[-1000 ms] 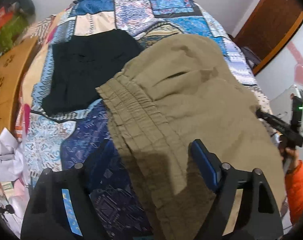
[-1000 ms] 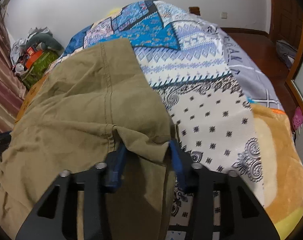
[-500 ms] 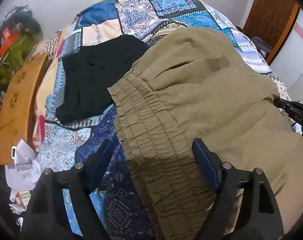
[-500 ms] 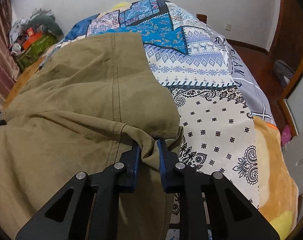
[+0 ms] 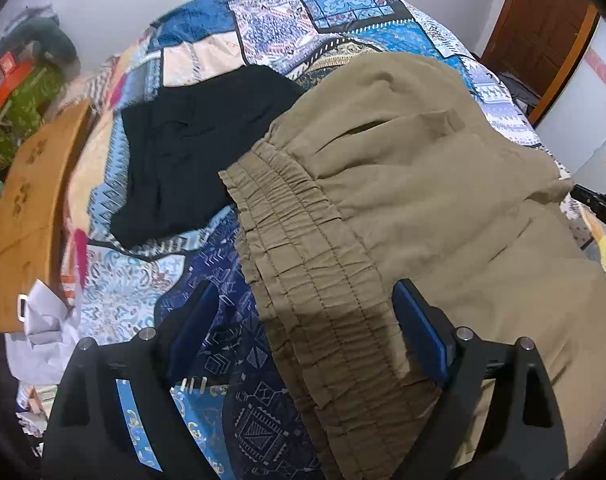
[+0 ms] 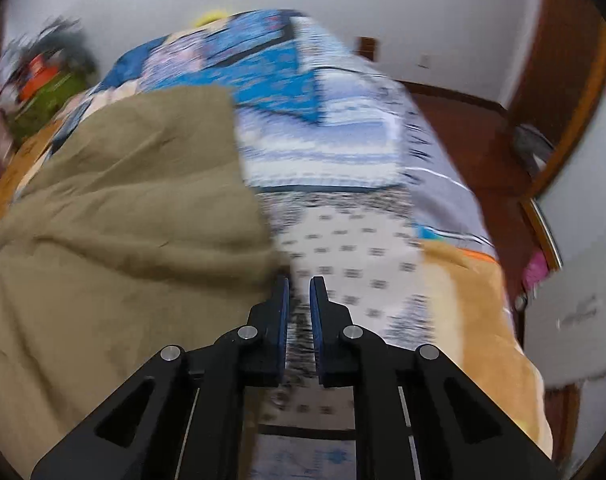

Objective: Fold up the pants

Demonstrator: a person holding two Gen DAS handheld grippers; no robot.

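Note:
Olive-khaki pants (image 5: 403,208) lie spread on a patterned quilt, elastic waistband (image 5: 303,264) toward the left gripper. My left gripper (image 5: 307,328) is open, its blue pads either side of the waistband, just above it. In the right wrist view the pants (image 6: 123,240) lie to the left. My right gripper (image 6: 299,304) is nearly shut with a narrow gap, empty, beside the pants' right edge over the quilt. That view is blurred by motion.
A black garment (image 5: 199,156) lies on the quilt (image 5: 135,292) beyond the waistband. A wooden board (image 5: 27,208) and white paper (image 5: 43,328) sit at the bed's left edge. A wooden door (image 6: 563,92) and floor are to the right.
My right gripper closed on the pants' corner half a second ago; now the cloth is out of it and it has swung right. My left gripper has crept closer to the waistband, staying open.

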